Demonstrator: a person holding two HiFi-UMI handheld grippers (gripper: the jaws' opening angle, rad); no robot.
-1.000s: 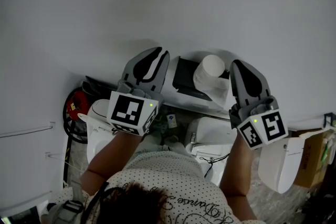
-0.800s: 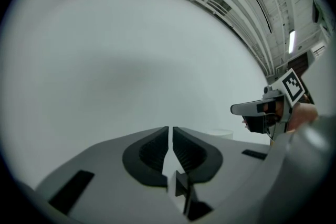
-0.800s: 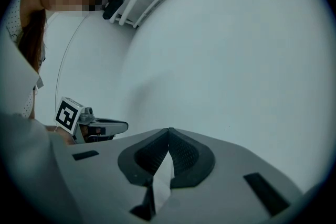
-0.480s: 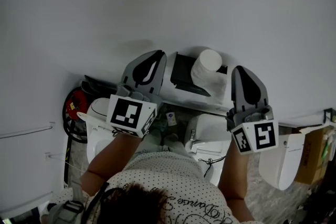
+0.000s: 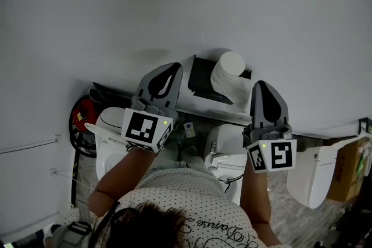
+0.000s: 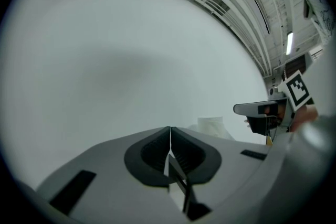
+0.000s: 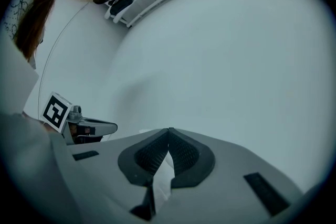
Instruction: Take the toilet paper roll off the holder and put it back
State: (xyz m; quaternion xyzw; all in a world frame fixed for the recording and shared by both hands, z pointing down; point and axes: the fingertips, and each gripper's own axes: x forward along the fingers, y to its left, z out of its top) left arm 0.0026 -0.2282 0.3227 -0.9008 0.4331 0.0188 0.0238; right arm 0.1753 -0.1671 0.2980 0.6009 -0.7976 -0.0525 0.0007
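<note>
Plainly, the toilet paper roll (image 5: 228,69) is seated on its holder (image 5: 201,82) between the left gripper (image 5: 170,69) — just closed, empty — and the shut right gripper (image 5: 261,89); jaws should be opened wide before it is gripped

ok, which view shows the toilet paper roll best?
Head view. It shows the toilet paper roll whole from above, at the black holder. The left gripper view catches only a small white part of it, low in frame. The right gripper view shows nothing I can surely call the roll.
</note>
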